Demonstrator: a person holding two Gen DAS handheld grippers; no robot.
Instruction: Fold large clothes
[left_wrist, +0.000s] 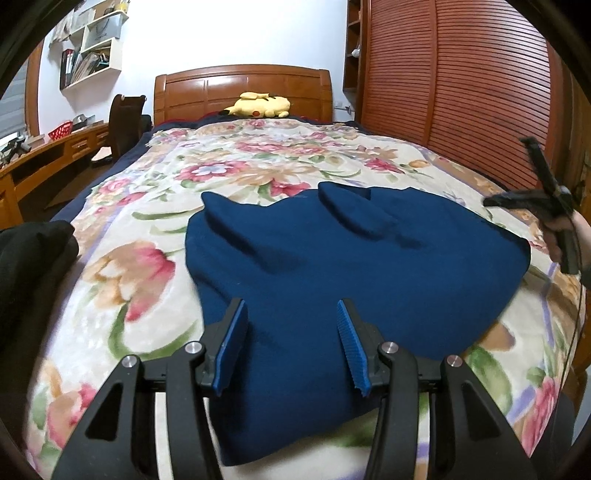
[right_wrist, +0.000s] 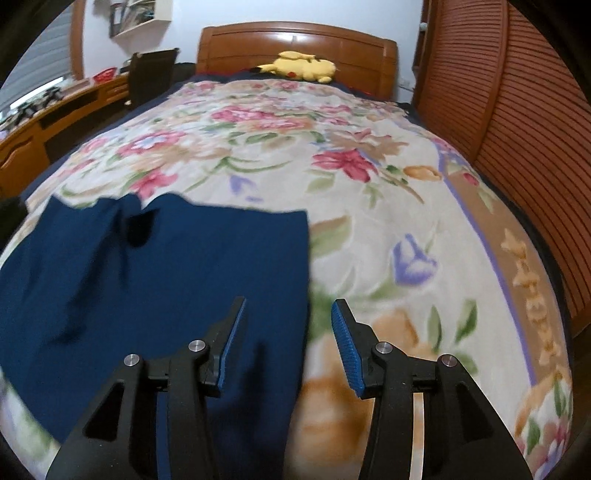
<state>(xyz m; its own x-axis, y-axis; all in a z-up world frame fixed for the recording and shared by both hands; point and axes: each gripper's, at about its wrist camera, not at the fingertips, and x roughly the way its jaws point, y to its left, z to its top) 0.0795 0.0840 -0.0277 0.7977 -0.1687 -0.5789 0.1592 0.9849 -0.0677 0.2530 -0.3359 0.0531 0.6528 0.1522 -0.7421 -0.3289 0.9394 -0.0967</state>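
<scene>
A dark blue garment (left_wrist: 332, 266) lies partly folded on the floral bedspread (left_wrist: 155, 229), with a sleeve doubled over its far part. My left gripper (left_wrist: 291, 314) is open and empty above the garment's near edge. My right gripper (right_wrist: 288, 314) is open and empty over the garment's (right_wrist: 147, 280) right edge, its left finger over cloth and its right finger over the bedspread (right_wrist: 406, 221). The right gripper also shows in the left wrist view (left_wrist: 517, 177), held up at the bed's right side.
A yellow plush toy (left_wrist: 258, 105) lies by the wooden headboard (left_wrist: 240, 85). A slatted wooden wardrobe (left_wrist: 461, 92) stands along the bed's right side. A desk (left_wrist: 44, 155) and a chair (left_wrist: 122, 125) stand to the left. A black cloth (left_wrist: 33, 266) lies at the near left.
</scene>
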